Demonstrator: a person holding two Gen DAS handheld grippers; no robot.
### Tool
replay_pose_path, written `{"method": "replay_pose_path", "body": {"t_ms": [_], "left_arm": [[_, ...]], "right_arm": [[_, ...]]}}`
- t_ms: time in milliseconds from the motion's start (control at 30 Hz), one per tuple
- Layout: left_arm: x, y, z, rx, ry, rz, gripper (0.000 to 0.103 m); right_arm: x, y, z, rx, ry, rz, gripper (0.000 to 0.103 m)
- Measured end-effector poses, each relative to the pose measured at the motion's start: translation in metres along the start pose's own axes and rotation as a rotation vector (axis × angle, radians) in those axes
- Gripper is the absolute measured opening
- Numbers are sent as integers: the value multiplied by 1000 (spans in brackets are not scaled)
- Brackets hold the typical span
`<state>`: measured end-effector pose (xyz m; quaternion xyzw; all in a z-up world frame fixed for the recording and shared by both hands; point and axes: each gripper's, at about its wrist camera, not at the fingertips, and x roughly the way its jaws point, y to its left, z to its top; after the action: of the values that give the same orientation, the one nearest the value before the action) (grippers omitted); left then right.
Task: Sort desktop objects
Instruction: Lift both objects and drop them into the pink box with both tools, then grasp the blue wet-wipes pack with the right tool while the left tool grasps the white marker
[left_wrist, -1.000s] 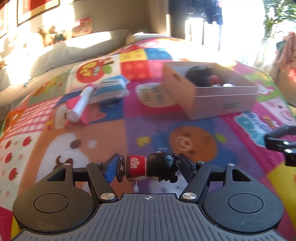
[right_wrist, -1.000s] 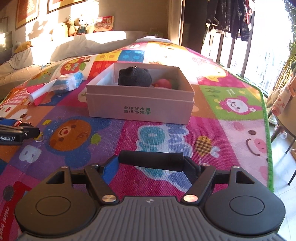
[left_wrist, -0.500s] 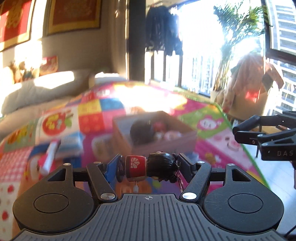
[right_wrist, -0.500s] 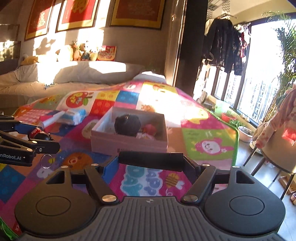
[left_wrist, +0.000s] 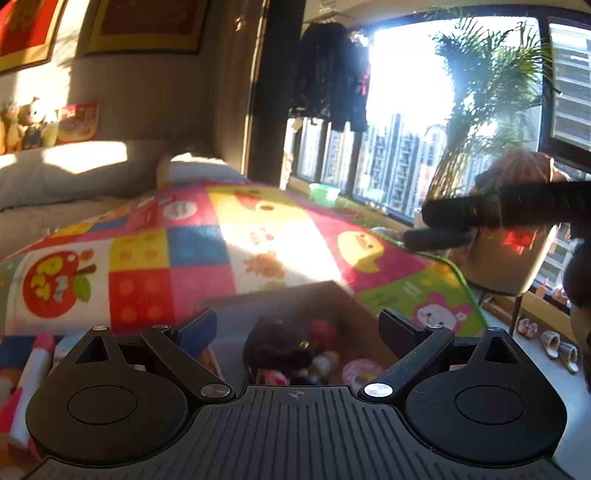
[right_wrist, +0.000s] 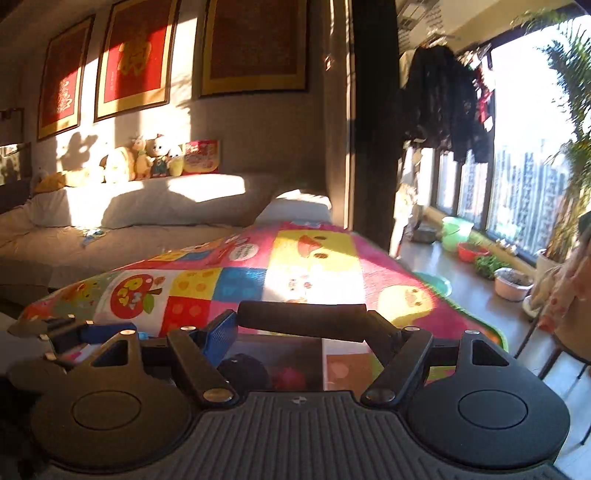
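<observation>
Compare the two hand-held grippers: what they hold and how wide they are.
The left hand-held gripper holds nothing; the right hand-held gripper has a black cylinder between its pads. The left one's jaws stand wider than the right one's. Shared: both are opening, above the cardboard box.

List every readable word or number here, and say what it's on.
No text reads clearly.
Yellow letters on the red apple print: too blurred to read.
Gold characters on the red wall hangings: too blurred to read.
Print on the red packet: too small to read.
</observation>
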<state>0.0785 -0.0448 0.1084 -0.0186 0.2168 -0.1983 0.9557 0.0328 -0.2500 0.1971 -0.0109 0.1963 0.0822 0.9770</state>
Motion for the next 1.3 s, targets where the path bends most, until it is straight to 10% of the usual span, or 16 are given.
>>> {"method": "replay_pose_path", "body": {"t_ms": [267,567,967,1200,1300], "left_arm": [[-43,55,-69,62,120,231,100],[-85,121,-105,-122,131,424,101],[-105,148,-127,-284,42,388,102],[-107,155,-129,-344,35,379,102],[-108,156,-130,-359,36,369,102]], "right_arm": [[46,-5,-15,56,63,-23,86],[61,25,-19,74,170,25,86],[186,201,-11,44,463,309,98],[284,269,-44,-6,581,177,98],[300,268,-56,27,665,189,60]]}}
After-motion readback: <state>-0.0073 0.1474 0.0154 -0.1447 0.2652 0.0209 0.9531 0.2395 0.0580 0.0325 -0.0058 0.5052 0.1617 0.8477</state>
